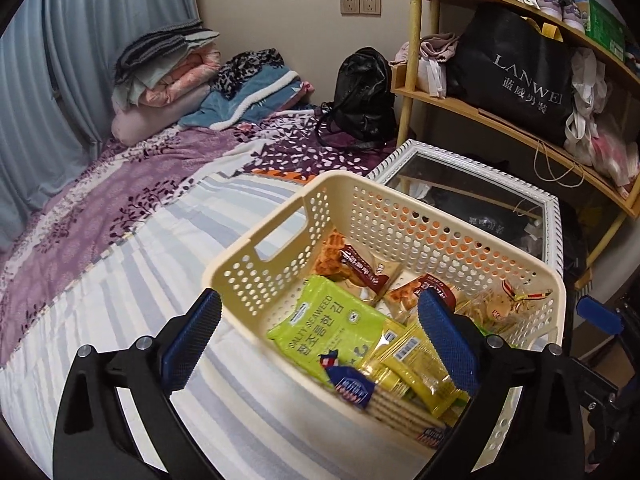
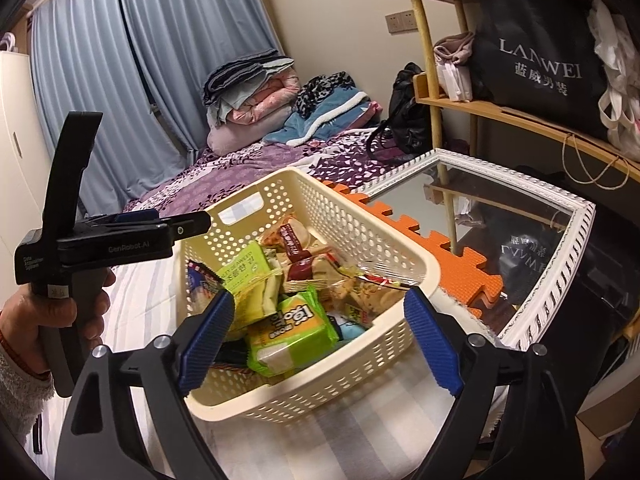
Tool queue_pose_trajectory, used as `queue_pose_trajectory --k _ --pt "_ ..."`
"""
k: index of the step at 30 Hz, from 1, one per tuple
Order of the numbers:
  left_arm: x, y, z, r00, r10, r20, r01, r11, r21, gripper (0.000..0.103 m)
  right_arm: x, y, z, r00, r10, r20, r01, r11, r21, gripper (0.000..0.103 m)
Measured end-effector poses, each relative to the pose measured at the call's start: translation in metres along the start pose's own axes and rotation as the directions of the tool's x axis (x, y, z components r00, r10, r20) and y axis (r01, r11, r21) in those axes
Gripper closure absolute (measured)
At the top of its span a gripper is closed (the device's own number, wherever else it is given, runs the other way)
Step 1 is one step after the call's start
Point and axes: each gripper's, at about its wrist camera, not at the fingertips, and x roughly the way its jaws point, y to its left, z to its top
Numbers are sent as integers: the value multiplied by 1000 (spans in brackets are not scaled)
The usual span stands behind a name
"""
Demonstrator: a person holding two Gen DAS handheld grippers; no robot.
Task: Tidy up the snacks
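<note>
Left wrist view puts the left gripper nearest, its jaws spread wide with nothing between the blue pads; they straddle the near corner of the cream basket without pressing on it. Right wrist view shows the right gripper likewise wide apart and empty, poised over the basket's near rim, while the person's left hand grips its tool off to the side.

Just beyond the fingers lies the snack pile inside the basket: a green seaweed packet, yellow cracker packs, a green wafer pack and brown-wrapped waffle cakes at the far end. All are loosely heaped, overlapping and tilted rather than lined up.

The basket rests on the striped bedsheet, close to a glass-topped side table. No loose snack shows on the sheet around it, so gathering looks essentially done; what may be left, by my reading, is tidying the heap or carrying the basket off.

Farther back sit folded blankets, a black backpack and a wooden shelf holding a black shopping bag.
</note>
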Motion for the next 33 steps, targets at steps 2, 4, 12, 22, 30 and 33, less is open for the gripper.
queue_pose_trajectory --k 2,4,12,22,30,33 --pt "-7 -1 -1 999 38 11 -38 999 18 3 -3 5 1 1000 6 4 -6 1000 -7 11" --pt "-15 -2 -3 998 64 27 -65 997 36 3 -5 9 1 1000 11 6 -11 1000 -17 10" --pt "-49 -6 -8 986 147 84 -153 986 67 3 -16 24 0 1000 16 9 -16 998 -53 6" --pt "-82 3 -16 974 192 122 -197 980 26 3 -29 43 1 999 27 20 -25 994 -105 5" --pt "-103 5 -23 966 214 147 -216 976 0 3 -36 54 1 999 18 28 -15 992 -127 5" --pt "-111 4 -26 954 249 168 -254 967 6 3 -38 56 2 1000 5 27 -1 991 -131 5"
